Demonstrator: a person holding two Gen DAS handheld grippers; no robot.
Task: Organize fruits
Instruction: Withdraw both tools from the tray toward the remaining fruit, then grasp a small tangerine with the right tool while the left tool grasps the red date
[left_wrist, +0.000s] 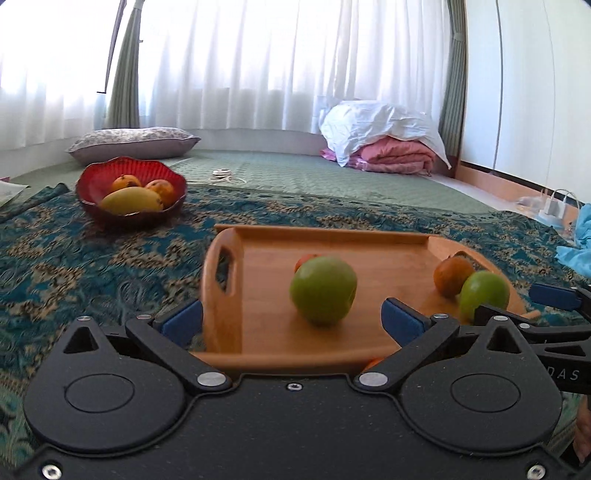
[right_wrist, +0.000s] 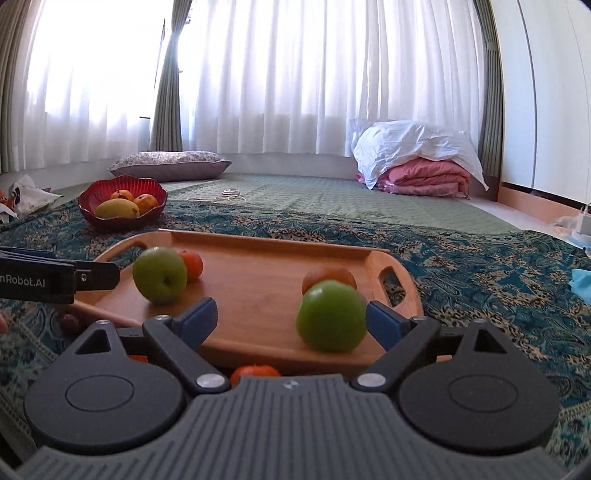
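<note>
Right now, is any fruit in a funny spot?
Yes. One small orange fruit lies on the rug in front of the wooden tray, half hidden by the right gripper; the nearby fruits sit on the tray.

A wooden tray (right_wrist: 258, 258) is lying on a patterned teal rug (right_wrist: 480, 266), carrying two green apples and small oranges. The right gripper (right_wrist: 291, 317) is hovering over the tray's near edge with its fingers (right_wrist: 199, 319) spread wide, the nearer green apple (right_wrist: 330, 315) sitting between them close to the right finger, an orange (right_wrist: 328, 277) just behind it. The far green apple (right_wrist: 159, 275) is resting near the tray's left end, touching a small orange (right_wrist: 192, 265). The left gripper (right_wrist: 55, 280) is reaching in at the left edge. A red bowl (right_wrist: 122, 218) of yellow fruit is standing beyond the tray.
</note>
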